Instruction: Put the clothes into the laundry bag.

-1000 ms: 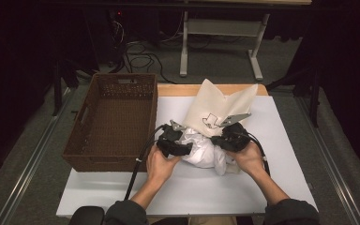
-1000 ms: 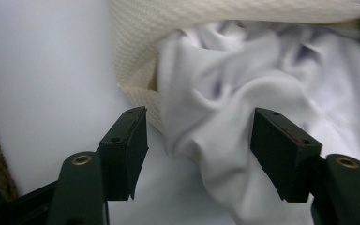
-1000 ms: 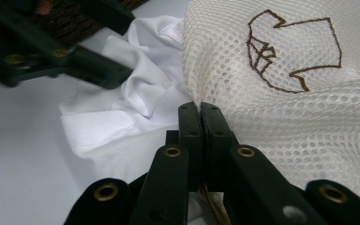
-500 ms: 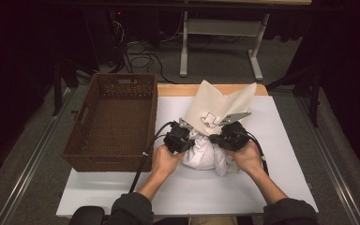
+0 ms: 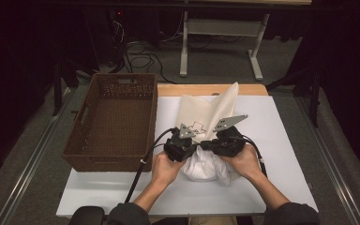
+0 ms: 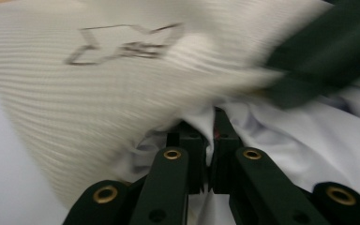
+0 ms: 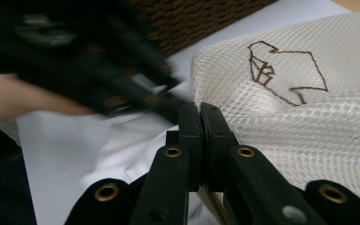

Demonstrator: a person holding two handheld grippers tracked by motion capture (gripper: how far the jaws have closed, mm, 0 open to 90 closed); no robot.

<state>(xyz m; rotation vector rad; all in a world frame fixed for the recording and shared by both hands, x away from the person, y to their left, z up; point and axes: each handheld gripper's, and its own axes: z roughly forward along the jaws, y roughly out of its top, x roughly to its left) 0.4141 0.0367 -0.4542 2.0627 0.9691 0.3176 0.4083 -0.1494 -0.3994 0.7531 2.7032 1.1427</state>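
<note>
A cream mesh bag [image 5: 201, 110] with a stitched outline drawing lies on the white board, one corner standing up. A crumpled white cloth [image 5: 206, 166] bulges from its near end between the person's hands. My left gripper [image 5: 193, 145] is shut on a fold of the white cloth [image 6: 281, 140], its jaws pressed together with the mesh bag [image 6: 98, 93] just beyond. My right gripper [image 5: 212, 143] is shut at the edge of the mesh bag [image 7: 300, 117], with a strip of the mesh running down between its jaws. The two grippers almost meet over the bundle.
A brown wicker basket [image 5: 122, 79] stands at the left, partly on the white board [image 5: 286, 140]. A wooden tabletop edge [image 5: 248, 89] lies behind. Beyond it are a dark floor, cables and a white table frame [image 5: 225, 28]. Cables trail from both grippers toward the person.
My left gripper has moved right, in onto the bundle, and its jaws have closed on the white cloth. The right gripper has shifted only slightly.
</note>
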